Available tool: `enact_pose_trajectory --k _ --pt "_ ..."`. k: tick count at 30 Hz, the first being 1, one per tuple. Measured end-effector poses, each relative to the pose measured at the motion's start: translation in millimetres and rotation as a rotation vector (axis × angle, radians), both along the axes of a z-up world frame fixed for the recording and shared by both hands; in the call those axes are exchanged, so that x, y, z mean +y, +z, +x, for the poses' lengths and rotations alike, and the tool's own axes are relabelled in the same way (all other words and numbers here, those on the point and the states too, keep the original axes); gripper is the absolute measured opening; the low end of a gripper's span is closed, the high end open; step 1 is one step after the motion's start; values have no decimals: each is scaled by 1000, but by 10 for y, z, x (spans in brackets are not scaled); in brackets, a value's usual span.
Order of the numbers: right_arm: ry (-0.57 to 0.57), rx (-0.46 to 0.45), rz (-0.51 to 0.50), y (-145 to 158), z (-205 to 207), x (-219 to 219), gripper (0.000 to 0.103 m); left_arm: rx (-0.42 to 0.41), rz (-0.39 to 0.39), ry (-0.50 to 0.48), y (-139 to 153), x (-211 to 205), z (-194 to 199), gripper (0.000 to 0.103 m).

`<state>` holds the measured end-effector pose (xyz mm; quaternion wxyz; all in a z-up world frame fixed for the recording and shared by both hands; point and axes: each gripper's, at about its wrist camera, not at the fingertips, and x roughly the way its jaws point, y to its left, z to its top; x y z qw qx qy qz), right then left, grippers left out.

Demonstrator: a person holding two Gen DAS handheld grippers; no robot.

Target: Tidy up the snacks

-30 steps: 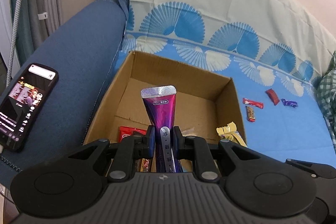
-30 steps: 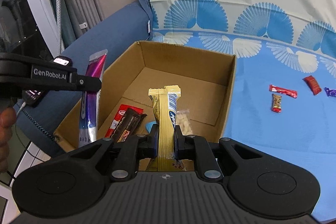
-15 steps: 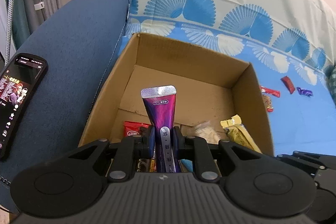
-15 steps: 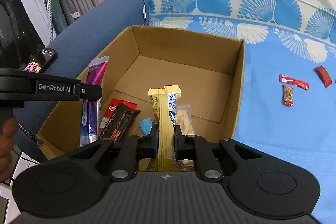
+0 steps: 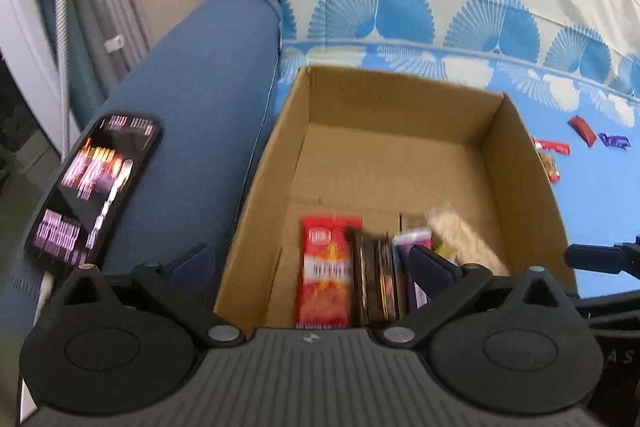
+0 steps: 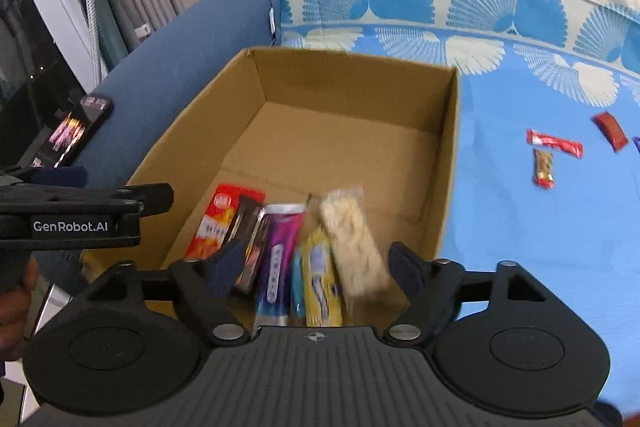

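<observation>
A brown cardboard box [image 5: 394,83] sits on the blue sheet. My left gripper [image 5: 313,262] hangs over its near left corner, jaws opening wide, nothing pressed between them. The purple tube [image 6: 280,259] lies flat in the box beside a red packet [image 5: 326,267] and a dark bar [image 5: 372,277]. My right gripper [image 6: 316,269] is over the box's near edge [image 6: 352,59], jaws opening too. The yellow bar [image 6: 320,279] lies loose below it, next to a pale cracker packet [image 6: 354,247]. A finger of the left gripper [image 6: 152,195] shows at the left.
Several small wrapped snacks lie on the blue sheet right of the box, among them a red bar [image 6: 554,143] and a brown one [image 6: 544,169]. A lit phone [image 5: 96,187] rests on the blue sofa arm [image 5: 200,115]. A hand [image 6: 16,307] is at the left edge.
Both grippers went from shut to wide open. The purple tube and the yellow bar left the jaws and now lie in the box. The left gripper sank closer to the box.
</observation>
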<state>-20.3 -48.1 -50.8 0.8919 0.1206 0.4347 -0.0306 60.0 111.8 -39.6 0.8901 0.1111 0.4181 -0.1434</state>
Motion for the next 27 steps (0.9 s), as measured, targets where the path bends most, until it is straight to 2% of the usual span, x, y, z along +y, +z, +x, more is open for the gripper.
enact_pose_trajectory --k 3,6,16,23,27 --pt "-5 17 1 53 -227 95 90 40 6 7 -6 55 -220 103" --pt "-14 7 -3 150 -442 167 95 46 17 10 31 74 -451 103" --pt "-36 -108 -52 587 -1083 302 98 -87 -13 -9 515 146 -1092 103" --pt "-15 -173 -93 776 -1438 436 99 -91 -45 11 660 206 -1406 103" --pt "-26 -209 -100 863 -1593 440 100 -128 -50 4 767 216 -1580 103"
